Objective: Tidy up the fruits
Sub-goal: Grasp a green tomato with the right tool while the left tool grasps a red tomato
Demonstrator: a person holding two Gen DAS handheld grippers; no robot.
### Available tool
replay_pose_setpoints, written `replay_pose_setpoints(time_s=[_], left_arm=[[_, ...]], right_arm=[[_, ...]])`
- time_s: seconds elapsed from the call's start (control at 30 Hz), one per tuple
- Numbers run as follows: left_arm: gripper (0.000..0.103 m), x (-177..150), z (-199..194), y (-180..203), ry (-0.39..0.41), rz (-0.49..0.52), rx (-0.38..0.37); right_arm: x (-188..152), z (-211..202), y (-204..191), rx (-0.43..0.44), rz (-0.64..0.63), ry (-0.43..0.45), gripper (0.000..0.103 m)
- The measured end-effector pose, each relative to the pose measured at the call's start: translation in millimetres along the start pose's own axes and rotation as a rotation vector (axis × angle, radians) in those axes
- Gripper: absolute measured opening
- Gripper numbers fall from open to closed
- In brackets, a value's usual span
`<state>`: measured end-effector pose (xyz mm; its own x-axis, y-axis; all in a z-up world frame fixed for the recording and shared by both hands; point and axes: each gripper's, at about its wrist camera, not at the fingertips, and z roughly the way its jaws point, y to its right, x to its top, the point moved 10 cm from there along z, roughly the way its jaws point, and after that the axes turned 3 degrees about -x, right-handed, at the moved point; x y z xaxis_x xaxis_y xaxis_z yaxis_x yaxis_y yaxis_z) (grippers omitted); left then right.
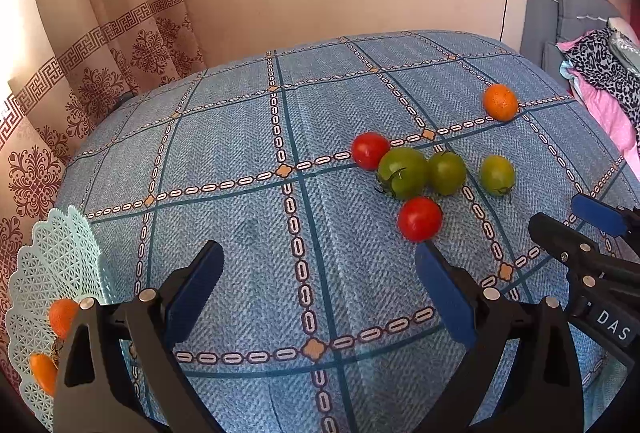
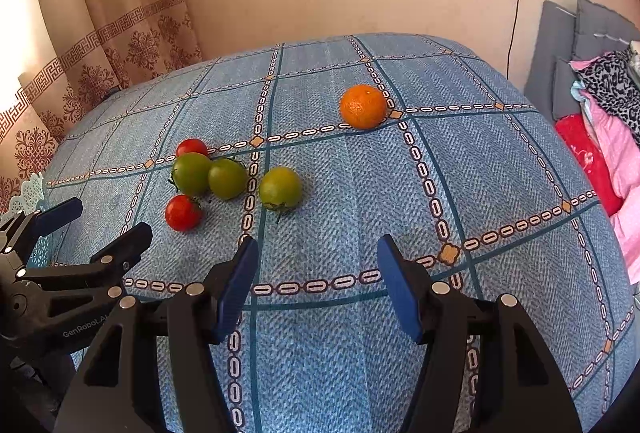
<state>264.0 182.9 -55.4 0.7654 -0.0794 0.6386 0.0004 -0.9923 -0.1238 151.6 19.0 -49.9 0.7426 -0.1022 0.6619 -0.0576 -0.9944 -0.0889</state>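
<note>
Both the left gripper (image 1: 320, 297) and right gripper (image 2: 318, 285) are hovering spread and empty; the round orange mandarin (image 2: 363, 106) is sitting alone on the blue patterned tablecloth (image 2: 360, 353), likely next for the pale-green lattice plastic basket (image 1: 52, 273).

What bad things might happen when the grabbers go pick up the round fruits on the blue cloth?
The tomatoes sit bunched together, so grabbing the near red tomato may nudge the big green tomato and send it rolling. The orange lies alone, far from the mint basket, so it might drop on the way. The left gripper and right gripper are close and might bump.
</note>
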Motion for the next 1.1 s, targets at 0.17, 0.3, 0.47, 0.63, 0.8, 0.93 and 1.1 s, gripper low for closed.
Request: replay_pose_setpoints(time_s=[0.17, 0.3, 0.47, 0.63, 0.8, 0.93, 1.1], left_arm=[[0.098, -5.1, 2.3, 5.8, -0.011, 0.0, -0.008], [0.098, -11.8, 5.7, 5.1, -0.026, -0.004, -0.008], [0.098, -12.4, 7.9, 2.5, -0.032, -0.011, -0.004], [0.098, -10.0, 7.9, 9.3, -0.026, 0.008, -0.011], [0.093, -8.3, 8.3, 25.6, -0.028, 0.008, -0.062], [0.082, -5.0, 8.3, 37.6, -0.027, 0.015, -0.083], [0.059, 0.0, 13.3, 50.4, -0.033, 0.016, -0.116]], right_arm=[[8.4, 13.9, -2.9, 0.044, 0.004, -0.008, 0.062], [16.9, 28.4, -11.0, 0.058, -0.02, -0.011, 0.06], [30.2, 44.9, -23.9, 0.089, -0.04, -0.016, 0.048], [34.1, 51.7, -31.6, 0.106, -0.044, -0.012, 0.037], [30.7, 46.2, -24.8, 0.126, -0.023, -0.008, 0.031], [33.5, 39.3, -17.2, 0.116, -0.002, 0.018, 0.031], [36.0, 33.7, 0.3, 0.114, 0.052, 0.041, 0.031]])
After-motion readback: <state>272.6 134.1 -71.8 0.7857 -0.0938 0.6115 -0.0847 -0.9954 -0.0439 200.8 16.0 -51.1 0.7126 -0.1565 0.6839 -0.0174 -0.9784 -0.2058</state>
